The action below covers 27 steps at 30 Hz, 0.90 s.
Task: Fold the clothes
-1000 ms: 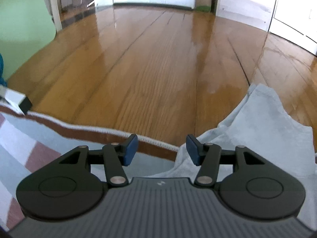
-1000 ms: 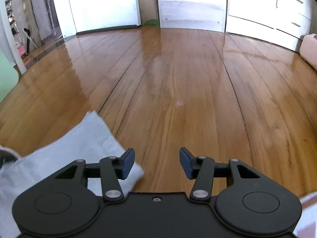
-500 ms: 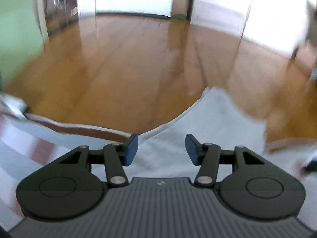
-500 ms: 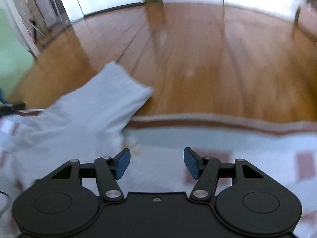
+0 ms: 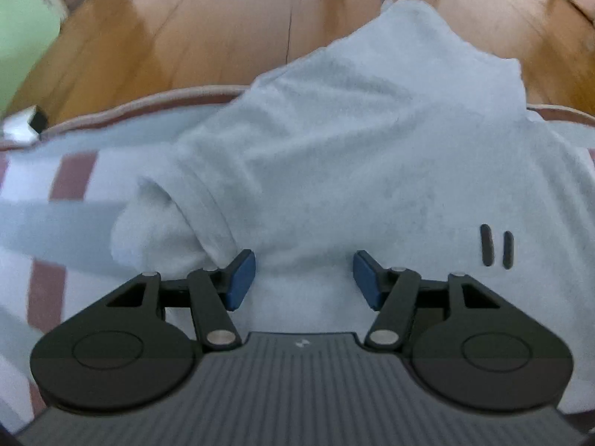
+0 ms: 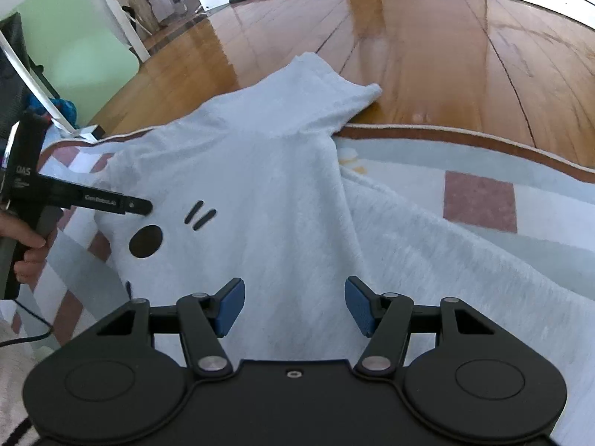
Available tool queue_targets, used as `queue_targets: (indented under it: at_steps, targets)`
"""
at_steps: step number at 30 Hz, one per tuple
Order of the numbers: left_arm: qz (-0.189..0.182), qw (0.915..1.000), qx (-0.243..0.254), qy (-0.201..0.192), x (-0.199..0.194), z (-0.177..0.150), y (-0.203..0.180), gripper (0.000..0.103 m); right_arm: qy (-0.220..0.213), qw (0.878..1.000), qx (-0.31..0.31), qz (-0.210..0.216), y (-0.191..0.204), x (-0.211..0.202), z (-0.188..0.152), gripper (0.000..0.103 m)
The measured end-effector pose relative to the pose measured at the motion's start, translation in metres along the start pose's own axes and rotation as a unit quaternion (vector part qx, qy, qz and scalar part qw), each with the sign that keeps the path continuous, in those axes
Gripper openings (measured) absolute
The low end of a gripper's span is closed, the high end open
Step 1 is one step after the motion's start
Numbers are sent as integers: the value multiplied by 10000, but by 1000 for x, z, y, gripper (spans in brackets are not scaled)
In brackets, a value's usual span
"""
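Observation:
A light grey sweatshirt [image 5: 353, 156] [image 6: 267, 186] with a black printed motif [image 6: 145, 241] lies spread on a checked rug. One sleeve reaches out over the wooden floor [image 6: 327, 81]. My left gripper [image 5: 304, 278] hovers open just above the garment, beside a rolled collar or cuff fold [image 5: 174, 219]. My right gripper [image 6: 294, 306] is open too, low over the garment's middle, nothing between its fingers. In the right wrist view the left gripper [image 6: 141, 206] shows at the left edge, held by a hand [image 6: 26, 245].
The rug [image 6: 479, 200] has pale blue, white and brown-red squares and a brown border. Beyond it is glossy wooden floor [image 6: 465, 55]. A green panel [image 6: 78, 48] and a white stand [image 6: 44, 100] sit at the left. White cabinets line the back.
Both grippers have pulled back and tilted down from the bare floor over the rug; the sweatshirt now fills both views. Both stay open.

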<state>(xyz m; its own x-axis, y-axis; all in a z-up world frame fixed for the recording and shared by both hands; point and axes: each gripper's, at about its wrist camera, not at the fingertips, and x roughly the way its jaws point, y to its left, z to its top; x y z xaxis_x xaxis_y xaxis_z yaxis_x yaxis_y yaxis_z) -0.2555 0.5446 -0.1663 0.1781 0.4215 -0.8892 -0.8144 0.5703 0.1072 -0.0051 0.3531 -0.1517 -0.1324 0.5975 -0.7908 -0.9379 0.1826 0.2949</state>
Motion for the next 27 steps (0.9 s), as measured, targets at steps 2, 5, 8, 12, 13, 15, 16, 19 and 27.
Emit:
queue_targets:
  at_steps: [2,5,8,12,13,15,16,19,27]
  targets:
    - [892,9956,280,-70,1,-1,1,62,3,9998,-92,-167,1,0,-3,65]
    - [1308,9909,291,-132,-1,-6,9,61,-80,9980,-294,-546,2,-1,-6,65]
    - [1225,9921,-238,-164,-11,-9,28,61,-56,9968,-375,-699,0,-3,-7,65]
    - [1076,9895,-937,-229,-25,-12,54,62,-45,9963,-375,-775,-3,-8,-6,65]
    - [917,9890,-1129,-265,-30,-15,63,62,-53,9966,-338,-747,-4,-10,-6,65]
    - [460,9863,-1561,-286,-37,-21,81,62,-85,9973,-320,-650,-3,-14,-6,65]
    - [183,9833,-1790,-268,-37,-23,90,62,-89,9976,-352,-586,-1,-15,-7,65]
    - [-696,9661,-2481,-187,-34,-35,115,62,-31,9977,-517,-433,8,-17,-10,65]
    - [-941,9459,-3101,-121,-13,-37,125,62,77,9971,-684,-338,8,-21,-17,65]
